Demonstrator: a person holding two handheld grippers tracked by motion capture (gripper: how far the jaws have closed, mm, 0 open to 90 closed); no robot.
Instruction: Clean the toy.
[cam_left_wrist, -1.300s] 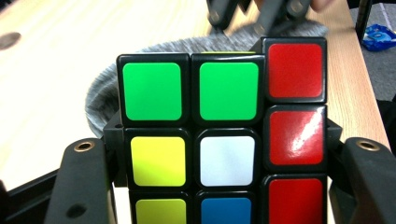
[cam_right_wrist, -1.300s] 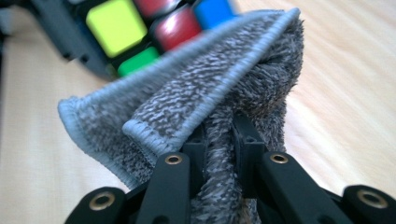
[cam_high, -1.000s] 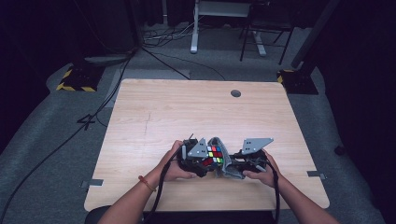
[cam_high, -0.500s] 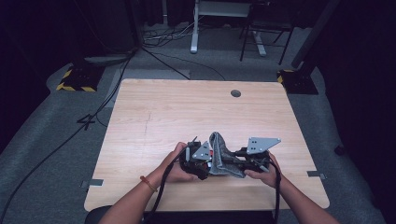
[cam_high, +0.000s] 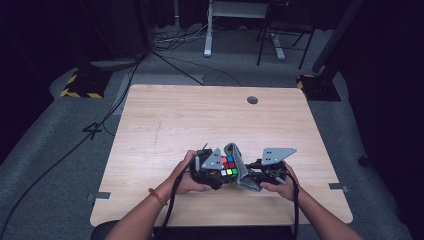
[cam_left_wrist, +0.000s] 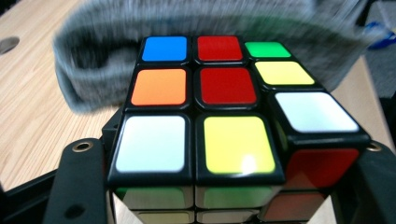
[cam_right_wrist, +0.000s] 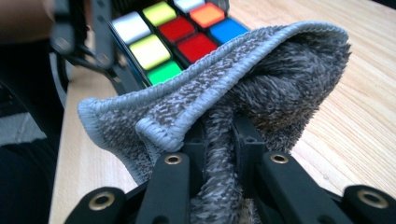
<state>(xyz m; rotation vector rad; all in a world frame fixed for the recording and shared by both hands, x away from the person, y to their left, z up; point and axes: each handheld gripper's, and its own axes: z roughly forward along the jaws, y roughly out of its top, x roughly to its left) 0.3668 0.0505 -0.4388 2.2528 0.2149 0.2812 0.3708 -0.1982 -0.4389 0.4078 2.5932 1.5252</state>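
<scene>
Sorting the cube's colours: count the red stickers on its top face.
2. On the cube in the left gripper view, both lie in the middle column: one at the far edge, one at the centre. Other faces are mostly hidden.

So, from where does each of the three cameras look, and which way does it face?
High view: above the person's side, facing forward and down on the table; forearms, both hands show.
Left gripper view: on the left claw, facing the Rubik's cube it clamps.
Right gripper view: on the right claw, facing the grey cloth it pinches.
All views share cube and cloth.
</scene>
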